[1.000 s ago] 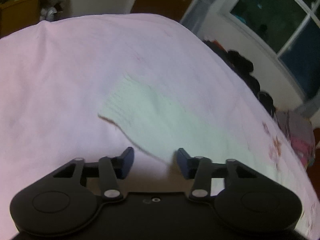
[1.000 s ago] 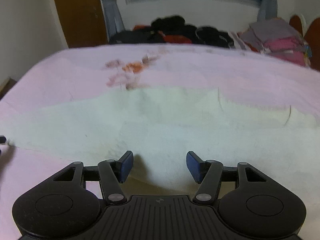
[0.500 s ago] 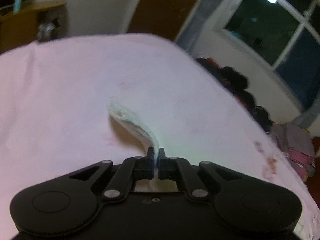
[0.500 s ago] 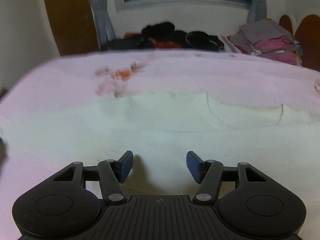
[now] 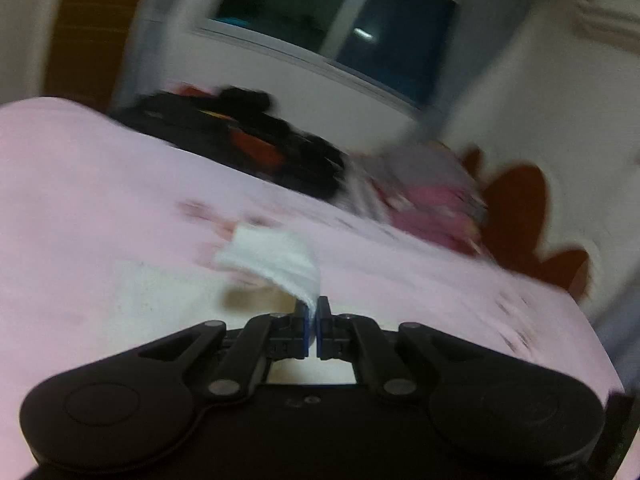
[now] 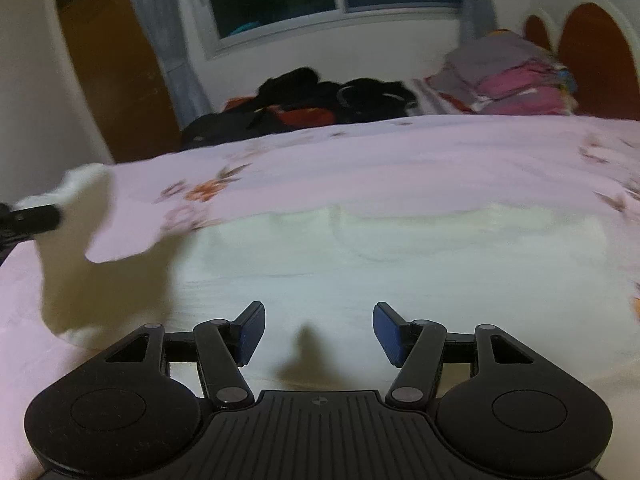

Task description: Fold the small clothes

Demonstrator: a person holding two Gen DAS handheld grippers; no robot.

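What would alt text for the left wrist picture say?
A black left gripper pinches the edge of a white garment, lifting it above a pink bedsheet. Behind, blurred, are dark clothes and a night window.

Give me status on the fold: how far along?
Early. Done: left gripper is shut on one end of the white garment and holds it lifted off the pink bedsheet. In hand: first fold. Left: the rest lies flat, unfolded; right gripper hovers open over it.
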